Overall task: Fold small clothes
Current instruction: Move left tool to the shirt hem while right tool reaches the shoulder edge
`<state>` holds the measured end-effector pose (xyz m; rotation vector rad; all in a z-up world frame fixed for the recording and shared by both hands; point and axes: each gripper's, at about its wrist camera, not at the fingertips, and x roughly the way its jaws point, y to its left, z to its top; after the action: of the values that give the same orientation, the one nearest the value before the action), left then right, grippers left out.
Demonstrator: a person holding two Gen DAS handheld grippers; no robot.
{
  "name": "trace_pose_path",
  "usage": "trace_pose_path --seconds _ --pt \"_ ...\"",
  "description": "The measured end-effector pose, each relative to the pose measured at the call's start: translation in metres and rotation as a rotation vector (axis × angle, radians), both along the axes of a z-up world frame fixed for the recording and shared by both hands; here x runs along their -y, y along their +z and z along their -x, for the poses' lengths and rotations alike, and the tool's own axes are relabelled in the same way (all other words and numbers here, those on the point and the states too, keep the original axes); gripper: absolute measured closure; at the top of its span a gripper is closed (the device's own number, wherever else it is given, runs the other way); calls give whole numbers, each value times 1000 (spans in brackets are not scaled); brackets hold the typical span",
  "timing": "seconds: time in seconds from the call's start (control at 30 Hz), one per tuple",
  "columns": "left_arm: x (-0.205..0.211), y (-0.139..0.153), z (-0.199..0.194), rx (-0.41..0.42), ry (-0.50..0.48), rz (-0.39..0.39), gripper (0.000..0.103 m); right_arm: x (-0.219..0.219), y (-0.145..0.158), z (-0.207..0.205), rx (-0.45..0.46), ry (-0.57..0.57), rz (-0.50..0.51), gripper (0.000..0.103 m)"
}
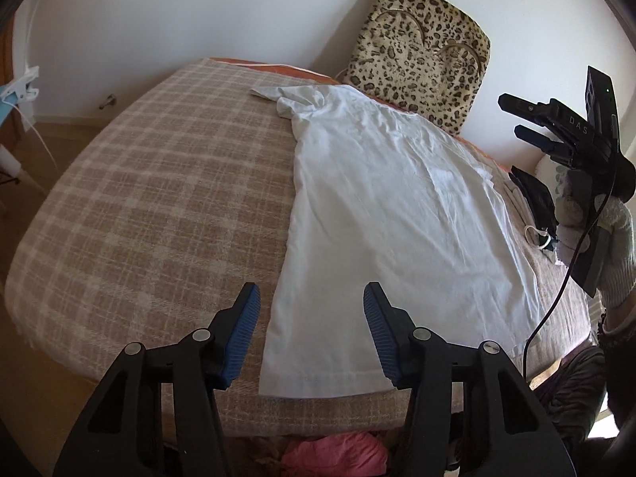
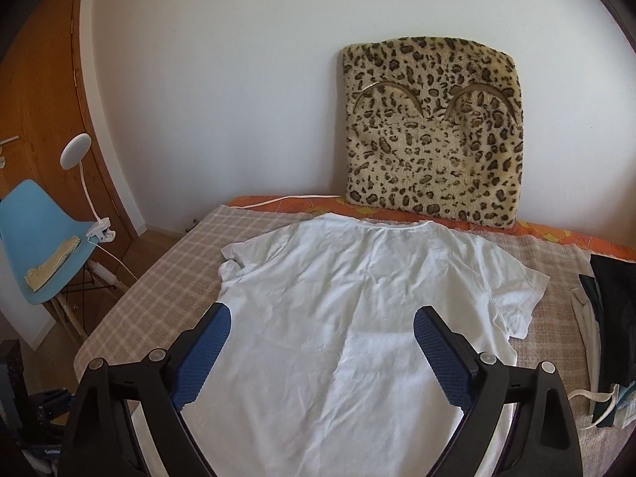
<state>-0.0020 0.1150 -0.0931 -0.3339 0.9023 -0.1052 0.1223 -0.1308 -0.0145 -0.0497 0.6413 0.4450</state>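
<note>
A: Start nearest. What are the grippers doing?

B: The left gripper [image 1: 312, 318] hangs over the near edge of the bed, its blue-padded fingers spread wide with nothing between them. Below them lies the hem of the white T-shirt [image 1: 381, 214]. The right gripper [image 2: 322, 342] is also spread apart and empty, held above the shirt's lower half. In the left wrist view it shows off to the right [image 1: 516, 117], raised in a gloved hand [image 1: 596, 230] clear of the cloth.

A: And the shirt itself?

B: Spread flat on the checked blanket [image 1: 151, 206], hem at the near edge, collar toward the far wall. The right sleeve lies out flat; the left sleeve is bunched up. The fabric is wrinkled.

A: Anything beside it?

B: A pile of dark and pale clothes [image 2: 604, 318] at the right edge of the bed, near the shirt. Something pink [image 1: 338, 457] lies below the near edge.

A: Further back?

B: A leopard-print cushion [image 2: 433, 127] leans upright against the white wall, just behind the collar. Far left, a blue chair [image 2: 43, 238] with a white clip lamp [image 2: 79, 159] on it.
</note>
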Motion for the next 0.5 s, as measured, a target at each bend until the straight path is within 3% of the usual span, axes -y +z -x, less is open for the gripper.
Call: trace_pose_path --seconds 0.1,0.5 --pt "-4 -9 -1 -36 -7 45 63 -25 -3 -27 -59 55 -3 9" --pt "-2 -13 -15 -92 28 39 64 -133 -19 -109 -192 194 50 14"
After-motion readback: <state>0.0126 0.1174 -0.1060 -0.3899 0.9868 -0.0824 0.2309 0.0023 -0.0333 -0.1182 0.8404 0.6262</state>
